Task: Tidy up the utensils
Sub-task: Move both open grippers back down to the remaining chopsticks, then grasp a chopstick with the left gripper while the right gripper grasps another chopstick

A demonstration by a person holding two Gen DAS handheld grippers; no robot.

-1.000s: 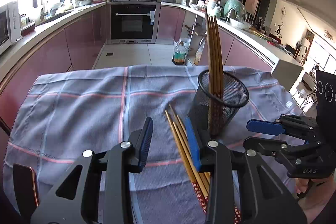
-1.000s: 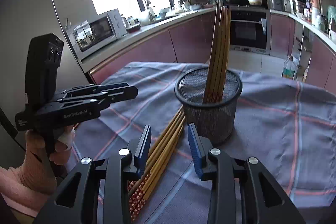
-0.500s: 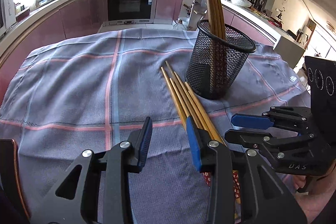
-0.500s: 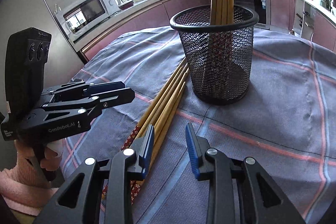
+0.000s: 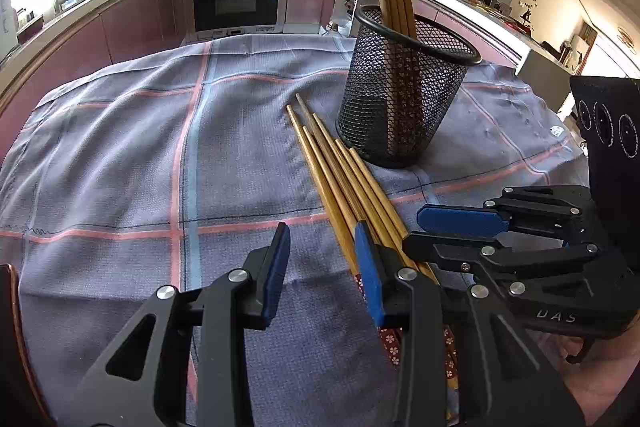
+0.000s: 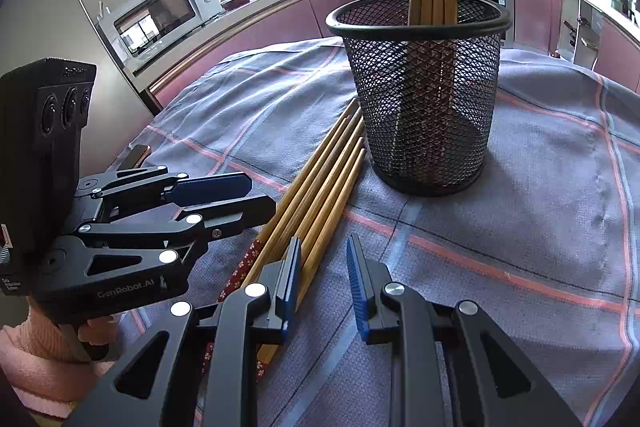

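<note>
**Wooden chopsticks beside the mesh cup**

Wooden chopsticks (image 6: 320,199) lie in a bundle on the grey checked cloth (image 5: 120,155), tips just beside the black mesh cup (image 6: 420,87), which holds more chopsticks upright. Right claw (image 6: 322,283) has been closing; its jaws stand narrowly apart, empty, left finger over the bundle. Left claw (image 5: 320,263) is partly spread, empty, beside the bundle.

The black plastic left gripper (image 6: 224,203) has white letters on its near side that say "GenRobot.AI". A small white label sits low on its left edge, but those words are too tiny to read. More letters on top of its black camera box are too dim to read. The black plastic right gripper (image 5: 448,231) shows the grey letters "DAS" on its side.
</note>
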